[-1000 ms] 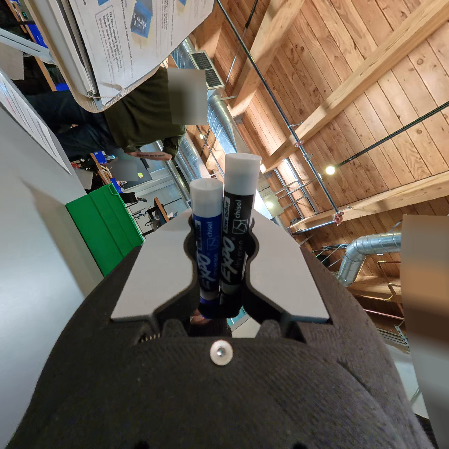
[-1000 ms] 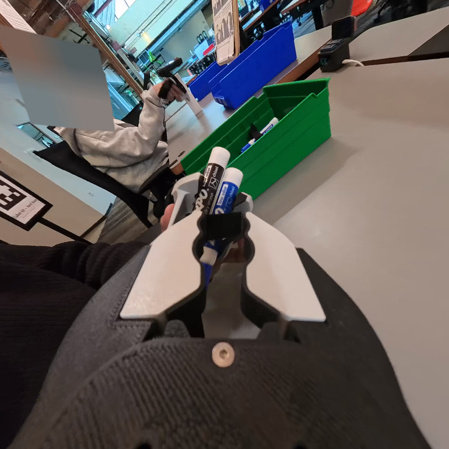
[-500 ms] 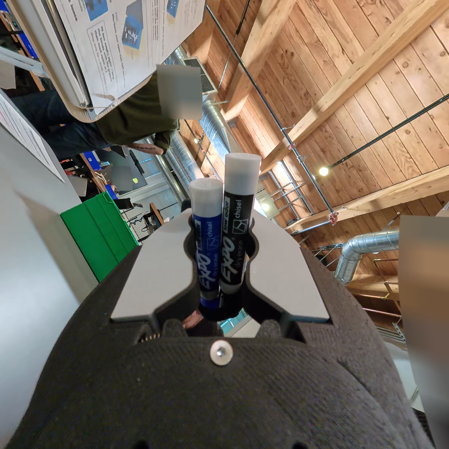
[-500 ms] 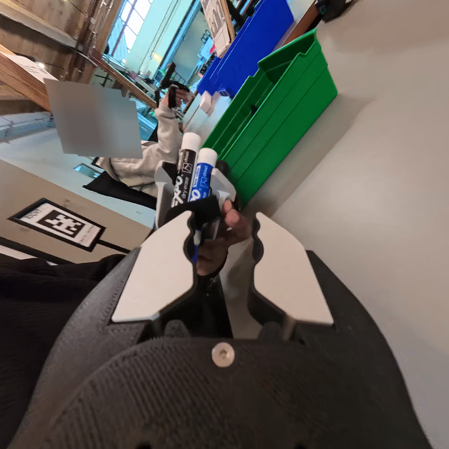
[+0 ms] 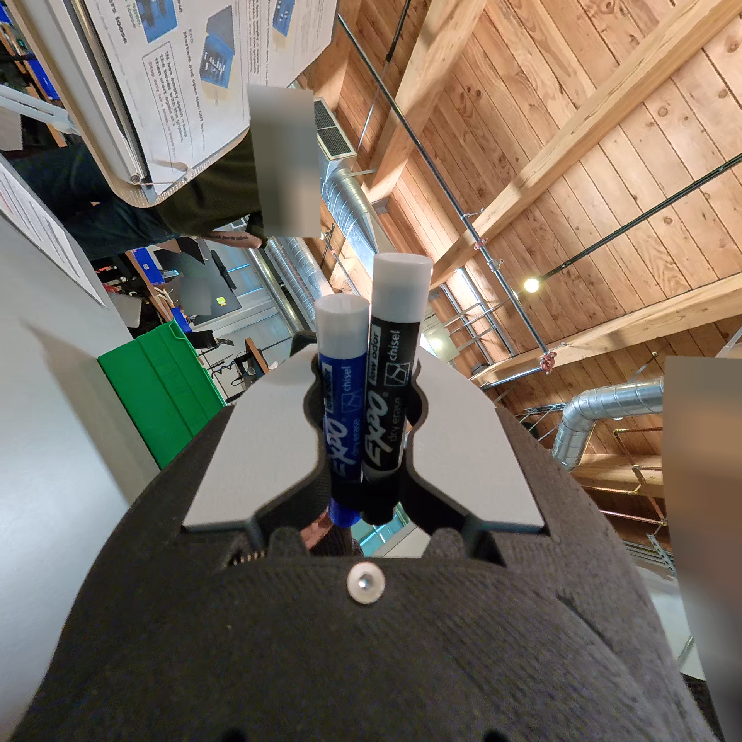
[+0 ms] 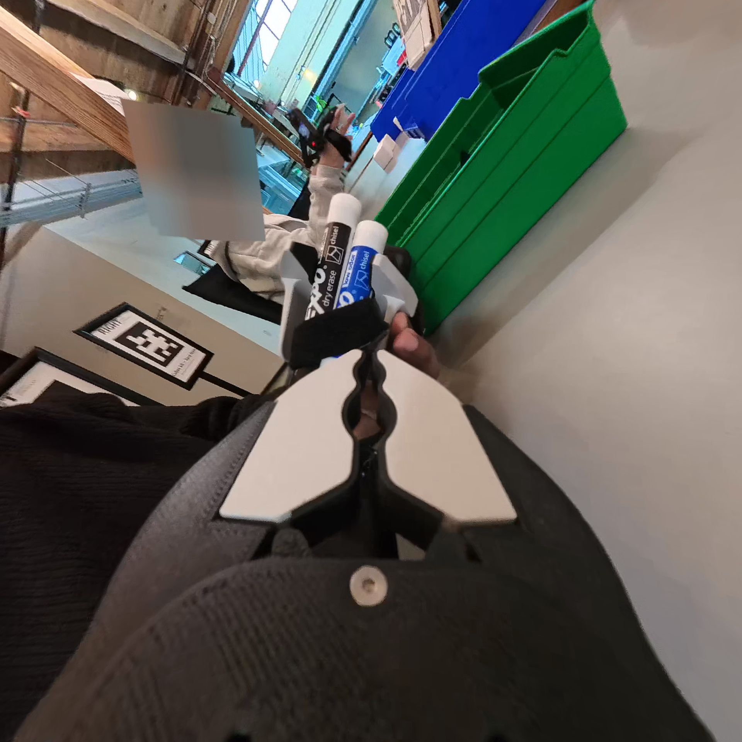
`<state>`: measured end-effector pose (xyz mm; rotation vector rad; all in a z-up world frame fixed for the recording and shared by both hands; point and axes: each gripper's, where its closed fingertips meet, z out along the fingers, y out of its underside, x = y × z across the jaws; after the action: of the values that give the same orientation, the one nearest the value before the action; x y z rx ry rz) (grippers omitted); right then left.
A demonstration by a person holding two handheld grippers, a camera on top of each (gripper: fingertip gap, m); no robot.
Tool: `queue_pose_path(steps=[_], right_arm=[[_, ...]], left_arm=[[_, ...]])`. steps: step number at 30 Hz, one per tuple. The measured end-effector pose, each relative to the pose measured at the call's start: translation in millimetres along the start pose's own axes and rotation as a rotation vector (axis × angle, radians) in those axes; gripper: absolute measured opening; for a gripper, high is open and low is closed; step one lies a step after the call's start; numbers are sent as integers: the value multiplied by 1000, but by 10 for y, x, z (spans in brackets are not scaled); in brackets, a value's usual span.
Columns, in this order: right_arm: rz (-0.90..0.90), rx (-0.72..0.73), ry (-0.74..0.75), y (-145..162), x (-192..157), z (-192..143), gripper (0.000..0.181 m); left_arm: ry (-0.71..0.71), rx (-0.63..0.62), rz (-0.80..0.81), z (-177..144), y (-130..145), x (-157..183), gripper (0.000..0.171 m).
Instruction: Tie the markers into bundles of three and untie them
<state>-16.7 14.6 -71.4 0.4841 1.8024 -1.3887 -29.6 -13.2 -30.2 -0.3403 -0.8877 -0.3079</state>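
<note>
The right gripper (image 6: 371,375), fingers together and empty, sits near the left gripper (image 6: 347,281), which clamps a black dry-erase marker (image 6: 327,261) and a blue dry-erase marker (image 6: 359,267) beside a green plastic bin (image 6: 522,168).

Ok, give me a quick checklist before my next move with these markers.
1. Left gripper shut on both markers: ok.
2. Blue marker and black marker side by side, white ends forward: ok.
3. Right gripper empty, jaws nearly shut: ok.
4. Green bin on the table, close by: ok.
5. Room inside the bin: cannot tell, hidden.
</note>
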Motion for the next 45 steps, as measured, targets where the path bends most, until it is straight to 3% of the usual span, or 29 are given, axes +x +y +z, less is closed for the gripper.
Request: queue_pose_path(steps=[6, 11, 20, 23, 29, 33, 40, 45], right_arm=[[-167, -30, 192, -17, 109, -14, 2], [-168, -37, 223, -11, 140, -18, 2], [225, -12, -21, 66, 97, 24, 1], [168, -63, 19, 121, 102, 43, 2], [-139, -128, 267, 113, 158, 40, 2], [75, -53, 59, 67, 50, 36, 2], [283, 64, -133, -29, 37, 24, 1], [316, 90, -170, -44, 45, 37, 1]], left_arm=[[2, -4, 19, -3, 8, -3, 38], [13, -9, 43, -5, 22, 14, 39], [52, -19, 113, 5, 54, 109, 39], [59, -8, 110, -12, 35, 110, 39], [55, 0, 104, -21, 37, 75, 39], [88, -24, 144, 6, 36, 208, 39], [113, -10, 134, -4, 6, 234, 40], [120, 9, 125, -25, -29, 237, 39]])
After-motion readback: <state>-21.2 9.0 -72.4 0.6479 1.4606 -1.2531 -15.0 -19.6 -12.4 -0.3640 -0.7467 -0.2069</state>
